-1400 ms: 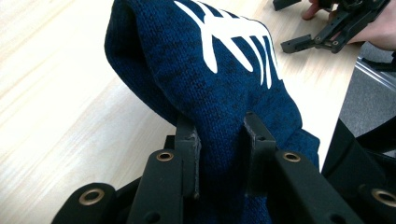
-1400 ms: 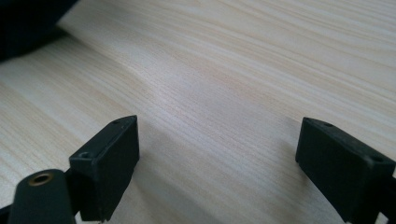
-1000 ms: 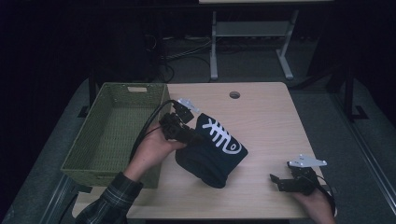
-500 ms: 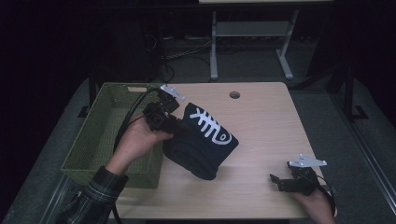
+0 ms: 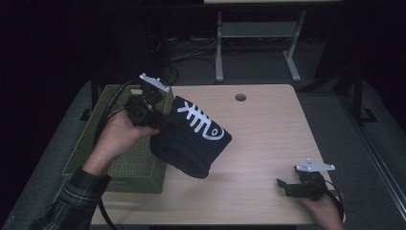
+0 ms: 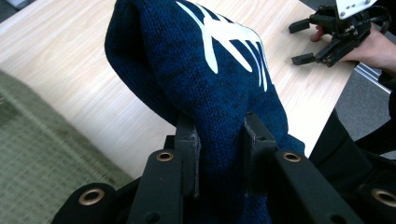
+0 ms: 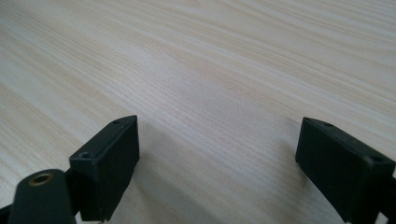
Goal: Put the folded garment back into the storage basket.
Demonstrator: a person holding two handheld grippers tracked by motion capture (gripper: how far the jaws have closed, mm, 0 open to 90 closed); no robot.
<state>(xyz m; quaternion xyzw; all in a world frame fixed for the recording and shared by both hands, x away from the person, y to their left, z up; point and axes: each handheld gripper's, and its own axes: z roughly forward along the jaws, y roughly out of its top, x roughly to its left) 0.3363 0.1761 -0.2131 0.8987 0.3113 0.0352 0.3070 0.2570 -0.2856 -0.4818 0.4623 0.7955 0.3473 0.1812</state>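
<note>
Left gripper (image 5: 165, 120) clamped on a dark blue knitted hat (image 5: 191, 139) with a white fish-bone pattern; in the left gripper view, black jaws pressed into a fold of the knit from both sides, narrowly set with cloth bunched between them (image 6: 219, 154). Held the hat up off the table (image 5: 268, 129), tilted, its open end sagging toward the near side and its left edge over the right rim of the green woven basket (image 5: 124, 163). Carried by the left hand (image 5: 117, 139), reaching in from the near left over the basket, plaid sleeve (image 5: 79, 201) at the near edge. Right gripper (image 5: 287, 184) rested at the near right corner of the table, well apart from the hat, in the right hand (image 5: 323, 206). Jaws there spread wide, nothing between them, bare wood grain under and ahead (image 7: 215, 154) in the right gripper view. Same gripper seen far off at the upper right from the left gripper view (image 6: 327, 42), jaws parted and free of any load. Small round hole (image 5: 240, 97) in the tabletop at the far side, beyond the hat.
</note>
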